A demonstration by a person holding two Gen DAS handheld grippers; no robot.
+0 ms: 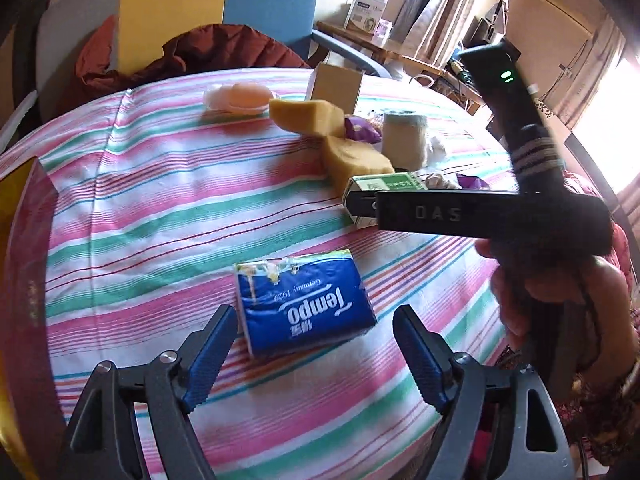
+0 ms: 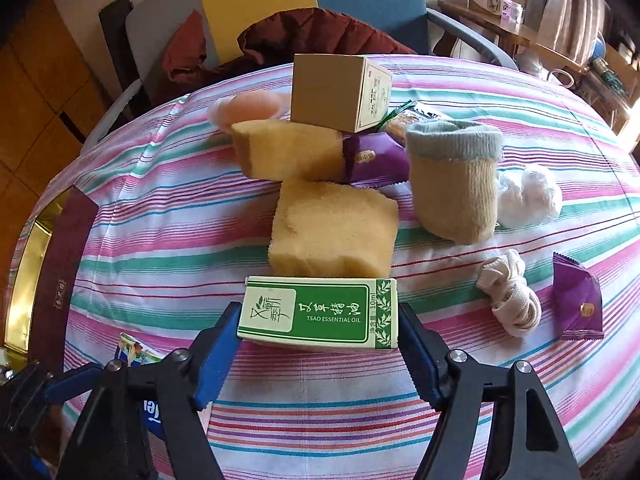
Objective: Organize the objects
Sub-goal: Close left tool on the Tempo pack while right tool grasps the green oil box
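Two hand-held grippers over striped tablecloth [image 1: 160, 208]: left [image 1: 312, 324] apart, right [image 2: 320, 316] clamping essential-oil box [image 2: 316, 312].

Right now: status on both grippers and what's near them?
Right gripper shut on essential oil box. Left gripper open, tissue pack lying between its fingers, untouched. Yellow sponge directly behind the box.

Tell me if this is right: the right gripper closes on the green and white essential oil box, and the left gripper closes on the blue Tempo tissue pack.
Only the second part is wrong. In the left wrist view the left gripper is open, its fingers apart on either side of the blue Tempo tissue pack without gripping it. The right gripper does close on the essential oil box.
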